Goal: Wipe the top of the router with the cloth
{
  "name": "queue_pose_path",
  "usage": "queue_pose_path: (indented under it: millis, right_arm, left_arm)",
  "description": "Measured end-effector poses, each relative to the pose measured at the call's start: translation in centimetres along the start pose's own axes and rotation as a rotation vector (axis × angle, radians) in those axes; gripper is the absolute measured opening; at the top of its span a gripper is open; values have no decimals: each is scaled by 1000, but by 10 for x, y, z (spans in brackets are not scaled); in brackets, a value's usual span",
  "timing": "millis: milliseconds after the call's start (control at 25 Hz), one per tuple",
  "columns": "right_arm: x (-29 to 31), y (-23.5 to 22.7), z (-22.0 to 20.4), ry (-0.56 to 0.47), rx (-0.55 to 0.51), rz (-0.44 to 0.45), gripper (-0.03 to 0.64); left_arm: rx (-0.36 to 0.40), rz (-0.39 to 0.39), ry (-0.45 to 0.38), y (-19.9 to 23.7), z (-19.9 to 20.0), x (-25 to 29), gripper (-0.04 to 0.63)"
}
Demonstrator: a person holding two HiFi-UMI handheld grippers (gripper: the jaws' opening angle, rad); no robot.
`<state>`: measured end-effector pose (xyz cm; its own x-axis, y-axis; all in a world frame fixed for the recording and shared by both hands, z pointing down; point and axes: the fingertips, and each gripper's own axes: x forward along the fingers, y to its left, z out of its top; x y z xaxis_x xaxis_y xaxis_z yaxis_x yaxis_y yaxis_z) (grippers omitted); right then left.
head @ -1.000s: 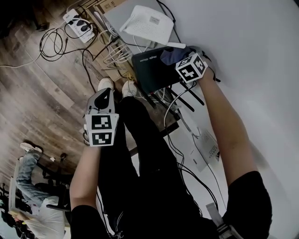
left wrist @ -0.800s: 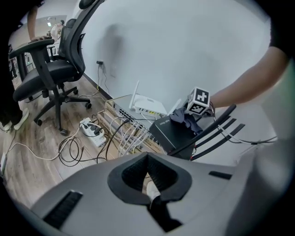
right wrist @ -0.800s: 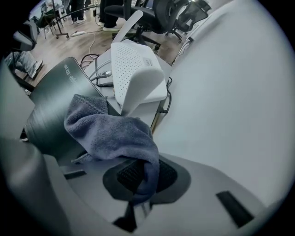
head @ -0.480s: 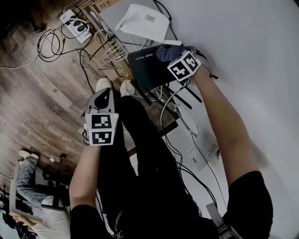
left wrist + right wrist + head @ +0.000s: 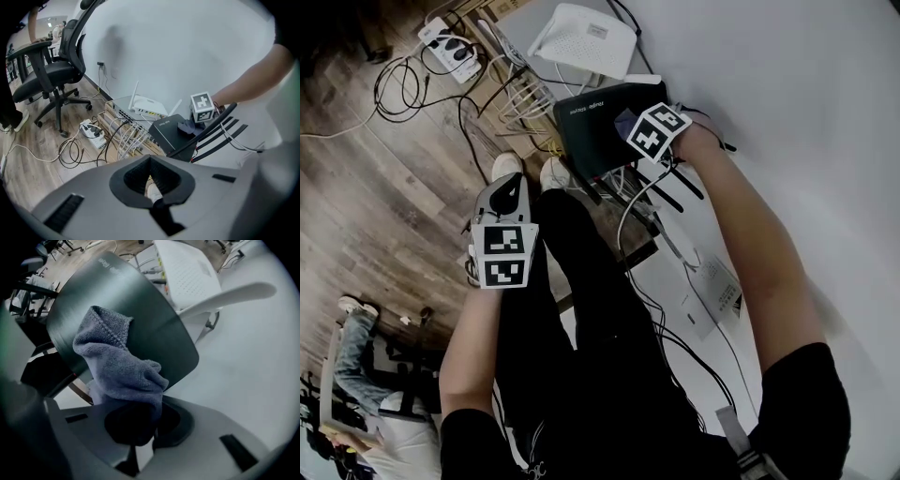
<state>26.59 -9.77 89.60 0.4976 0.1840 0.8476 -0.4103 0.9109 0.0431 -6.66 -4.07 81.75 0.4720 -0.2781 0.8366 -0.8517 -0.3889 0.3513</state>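
Right hand-held gripper point(image 5: 139, 423) clenched on grey cloth point(image 5: 117, 362); cloth lies on black router point(image 5: 586, 127) top, upper centre of head view. Left hand-held gripper point(image 5: 508, 197) closed, empty, left of centre over wooden floor point(image 5: 384, 206).

Soft, even indoor light fills all three views and no shadow has a hard edge. The white wall point(image 5: 787, 84) is the brightest area, nearly featureless, while the wooden floor point(image 5: 366, 187) looks dimmer and the head view's top left corner sinks to black. Both gripper views are wide-angle: straight lines bow, and the corners darken into a round vignette. In the right gripper view the cloth point(image 5: 117, 366) is sharp enough to show its weave, the black router point(image 5: 140, 319) carries a dull sheen with smeared streaks along its left edge, and the nearest foreground is blurred. A faint grey shadow lies on the wall beyond the chair point(image 5: 51, 75).
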Motion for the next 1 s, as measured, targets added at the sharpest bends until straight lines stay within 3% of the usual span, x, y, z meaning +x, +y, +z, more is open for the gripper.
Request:
queue_pose_path:
  millis: [320,480,800,1000]
  right_arm:
    - [6,35,-19,166,-189,106,20]
    - [3,42,-19,194,-240,166,20]
    - [-25,86,14,-9,-193,370,21]
    - [-58,119,51,-154,-273,448,21]
  left_arm:
    - [10,-5,3,-7,-4,-3,-2]
    - [5,-1,0,-5,-7,-2,-2]
    - [-22,8,7,-1,-19,2,-2]
    - [-16,8,5,1,-19,2,-2]
